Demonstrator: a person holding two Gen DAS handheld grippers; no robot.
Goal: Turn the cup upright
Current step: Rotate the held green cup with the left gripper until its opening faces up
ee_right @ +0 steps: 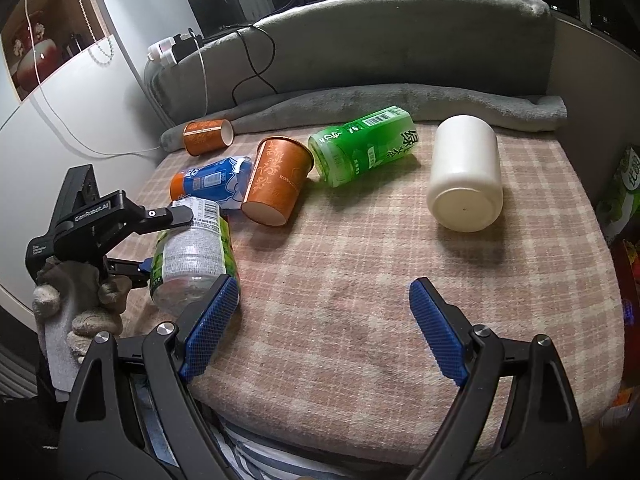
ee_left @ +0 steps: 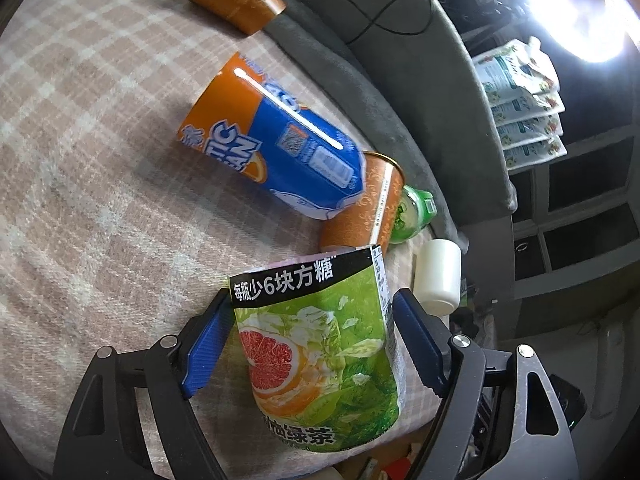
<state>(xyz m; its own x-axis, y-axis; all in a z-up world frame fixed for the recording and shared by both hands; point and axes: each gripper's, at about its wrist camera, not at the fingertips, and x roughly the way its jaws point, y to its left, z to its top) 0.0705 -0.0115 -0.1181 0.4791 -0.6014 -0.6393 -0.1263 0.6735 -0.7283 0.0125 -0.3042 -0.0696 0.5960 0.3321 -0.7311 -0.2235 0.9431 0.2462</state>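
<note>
My left gripper [ee_left: 312, 336] has its blue pads on either side of a cut green grapefruit-tea bottle cup [ee_left: 320, 348]; the pads seem to touch its sides. In the right wrist view this cup [ee_right: 192, 256] lies tilted at the cloth's left edge, held by the left gripper [ee_right: 160, 240]. My right gripper [ee_right: 324, 320] is open and empty above the front of the checked cloth [ee_right: 360, 272]. A white cup [ee_right: 466, 176] lies on its side at the right. An orange paper cup [ee_right: 278, 180] lies on its side in the middle.
A blue-orange cut cup [ee_right: 212, 184], a green cut bottle cup [ee_right: 364, 144] and a second orange paper cup [ee_right: 208, 136] lie on the cloth farther back. A grey cushion rim [ee_right: 360, 52] with cables borders the back. The cloth's edge drops off at front and right.
</note>
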